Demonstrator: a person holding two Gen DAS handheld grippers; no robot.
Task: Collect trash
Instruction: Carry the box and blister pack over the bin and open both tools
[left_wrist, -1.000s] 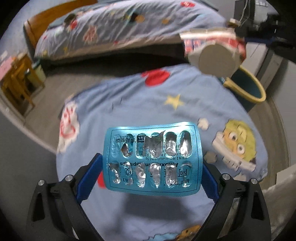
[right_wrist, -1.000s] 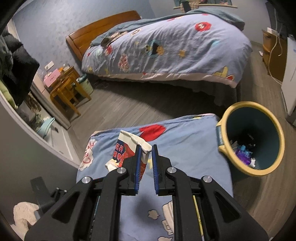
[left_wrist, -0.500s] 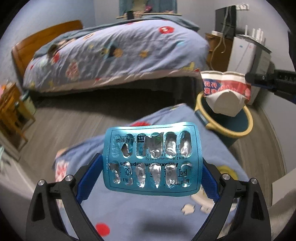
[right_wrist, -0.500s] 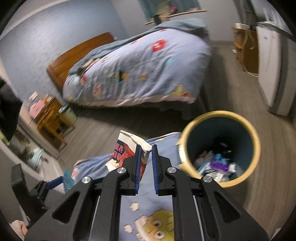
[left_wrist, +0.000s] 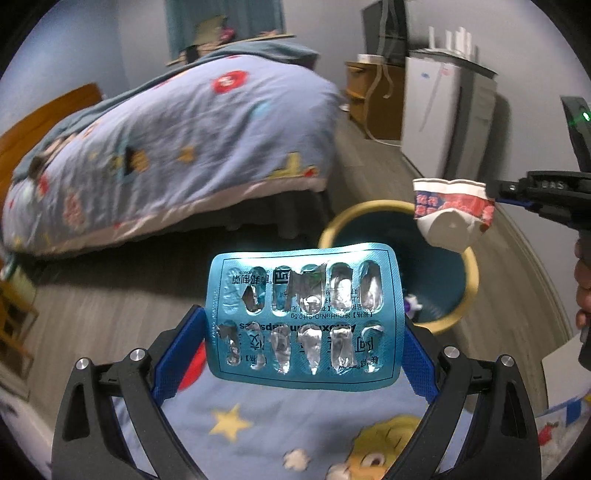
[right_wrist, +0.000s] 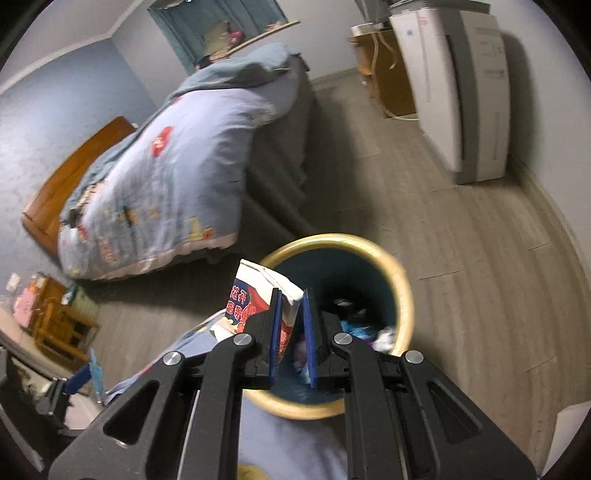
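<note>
Right gripper (right_wrist: 292, 332) pinches a crushed paper cup (right_wrist: 258, 295) by its rim, cup hanging over the near-left rim of the bin (right_wrist: 400, 295). Left gripper (left_wrist: 304, 332) clamps an emptied blue blister pack (left_wrist: 304, 321) by its side edges, short of the bin, above the cartoon-print blanket (left_wrist: 229, 424). Trash already in the bin.

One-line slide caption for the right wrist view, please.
Right tongs shut on a crushed paper cup, held over the yellow-rimmed trash bin beside the bed.
</note>
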